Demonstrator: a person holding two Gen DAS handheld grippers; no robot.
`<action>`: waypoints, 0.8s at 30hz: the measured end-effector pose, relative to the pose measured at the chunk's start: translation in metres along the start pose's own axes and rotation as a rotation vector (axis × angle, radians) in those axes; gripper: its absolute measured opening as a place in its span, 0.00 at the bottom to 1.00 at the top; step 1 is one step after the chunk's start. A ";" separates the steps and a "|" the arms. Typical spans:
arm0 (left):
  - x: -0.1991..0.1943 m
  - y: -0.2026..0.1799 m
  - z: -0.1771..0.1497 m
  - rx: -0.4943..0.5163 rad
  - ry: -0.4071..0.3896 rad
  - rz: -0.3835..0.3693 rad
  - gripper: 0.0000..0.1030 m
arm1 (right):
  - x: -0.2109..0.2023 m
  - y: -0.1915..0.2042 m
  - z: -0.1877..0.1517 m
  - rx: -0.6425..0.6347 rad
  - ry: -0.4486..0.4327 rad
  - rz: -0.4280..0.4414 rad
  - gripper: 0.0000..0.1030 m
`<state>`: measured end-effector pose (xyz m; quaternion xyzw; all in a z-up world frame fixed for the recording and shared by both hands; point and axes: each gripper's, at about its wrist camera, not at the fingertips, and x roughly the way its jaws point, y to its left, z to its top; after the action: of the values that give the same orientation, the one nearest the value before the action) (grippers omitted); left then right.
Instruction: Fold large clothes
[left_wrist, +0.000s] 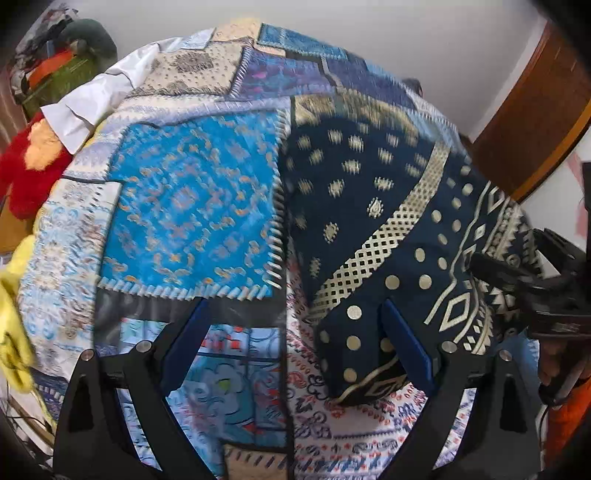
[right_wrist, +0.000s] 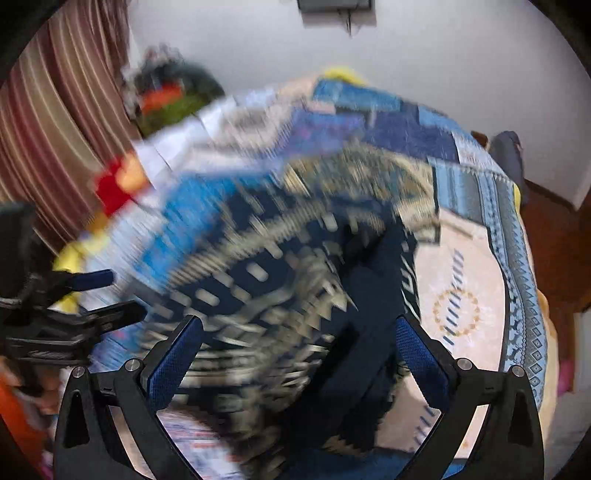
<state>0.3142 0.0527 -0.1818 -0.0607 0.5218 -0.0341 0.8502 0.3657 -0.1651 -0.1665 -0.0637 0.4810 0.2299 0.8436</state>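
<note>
Your open passage is the bare patchwork bedspread (left_wrist: 192, 206) left of the navy garment (left_wrist: 369, 206); soft toys (left_wrist: 29, 173) crowd the bed's left edge, and a wooden headboard (left_wrist: 528, 122) blocks the right.

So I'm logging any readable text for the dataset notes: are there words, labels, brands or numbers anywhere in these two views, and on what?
No readable text in either view.
Navy garment: gold dots, diamonds and lattice bands only, no letters.
Patchwork bedspread: ornamental patterns, no words.
Right tool: faint light marks on its black body, too small and blurred to read.
Left tool: a similar small mark, also unreadable.
The right wrist view is heavily motion-blurred.
</note>
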 end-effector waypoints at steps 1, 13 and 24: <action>0.003 -0.007 -0.003 0.025 -0.013 0.012 0.91 | 0.012 -0.004 -0.004 -0.008 0.035 -0.036 1.00; -0.011 -0.040 -0.005 0.210 -0.080 0.003 0.91 | 0.006 -0.100 -0.057 0.209 0.152 0.052 1.00; 0.013 -0.004 0.083 0.104 -0.115 -0.020 0.91 | -0.012 -0.057 0.045 0.163 0.016 0.160 1.00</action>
<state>0.3937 0.0523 -0.1552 -0.0237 0.4692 -0.0662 0.8803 0.4216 -0.2040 -0.1392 0.0421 0.5083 0.2561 0.8211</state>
